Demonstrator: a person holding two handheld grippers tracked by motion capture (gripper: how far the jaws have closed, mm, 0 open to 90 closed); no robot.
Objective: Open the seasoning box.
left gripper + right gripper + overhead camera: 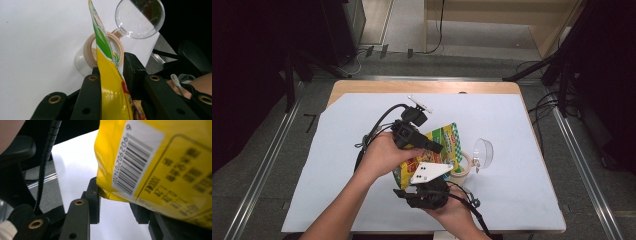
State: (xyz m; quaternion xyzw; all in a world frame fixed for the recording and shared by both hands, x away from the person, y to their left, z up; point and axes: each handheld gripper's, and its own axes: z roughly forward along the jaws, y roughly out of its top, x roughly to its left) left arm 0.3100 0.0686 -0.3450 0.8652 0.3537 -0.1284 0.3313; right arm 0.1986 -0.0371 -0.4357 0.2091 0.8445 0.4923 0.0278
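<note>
A yellow and green pouch hangs tilted between both grippers above the white sheet. My left gripper is shut on its upper part; in the left gripper view the pouch runs edge-on between the jaws of this gripper, its top over a jar with a beige rim. The jar's clear hinged lid stands open. My right gripper grips the pouch's bottom corner from below. In the right gripper view the barcode side of the pouch sits between that gripper's jaws.
The jar and its open lid stand right of the hands on a white sheet covering a wooden table. Cables trail from both grippers. Dark stands and floor rails flank the table.
</note>
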